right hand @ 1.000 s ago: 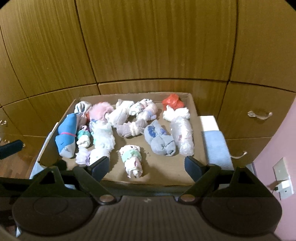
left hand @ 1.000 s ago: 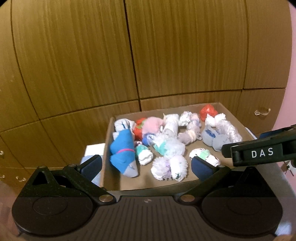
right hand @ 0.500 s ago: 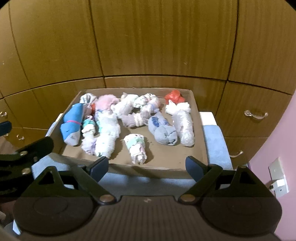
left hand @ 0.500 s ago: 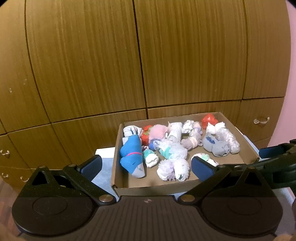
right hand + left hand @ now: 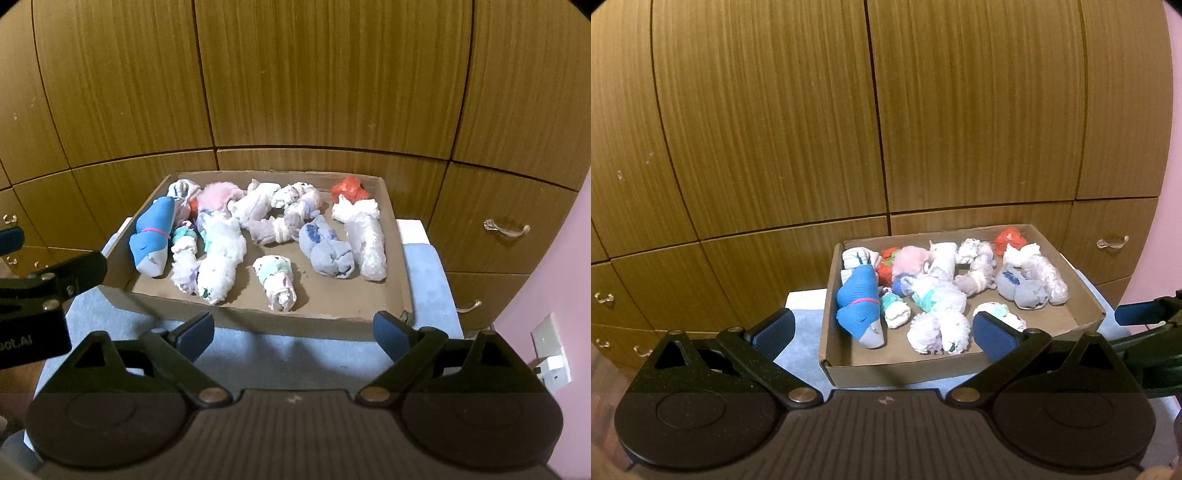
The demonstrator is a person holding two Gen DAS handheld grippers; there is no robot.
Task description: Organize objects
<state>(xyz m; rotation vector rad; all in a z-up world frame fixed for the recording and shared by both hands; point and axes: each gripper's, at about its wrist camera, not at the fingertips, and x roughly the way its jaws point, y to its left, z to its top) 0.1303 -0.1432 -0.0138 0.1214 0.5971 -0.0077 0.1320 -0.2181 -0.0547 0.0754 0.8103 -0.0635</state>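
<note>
A shallow cardboard box (image 5: 897, 371) (image 5: 258, 317) holds several rolled sock bundles. Among them are a blue roll with a pink band (image 5: 858, 306) (image 5: 153, 232), a pink fluffy one (image 5: 910, 258), a grey-blue one (image 5: 327, 247) and a red one (image 5: 349, 188). My left gripper (image 5: 884, 332) is open and holds nothing, just short of the box's front left corner. My right gripper (image 5: 293, 331) hangs before the box's front wall, its jaws opening with nothing between them. Each gripper shows at the edge of the other's view.
The box rests on a light-blue padded surface (image 5: 325, 354). Behind it stands a wooden cabinet (image 5: 798, 122) with drawers and metal handles (image 5: 506, 229). A pink wall with a white socket (image 5: 550, 343) is to the right.
Both grippers have drawn back from the box, which now looks smaller and farther off. The right gripper has slid from over the box's right side to the right edge of the left view.
</note>
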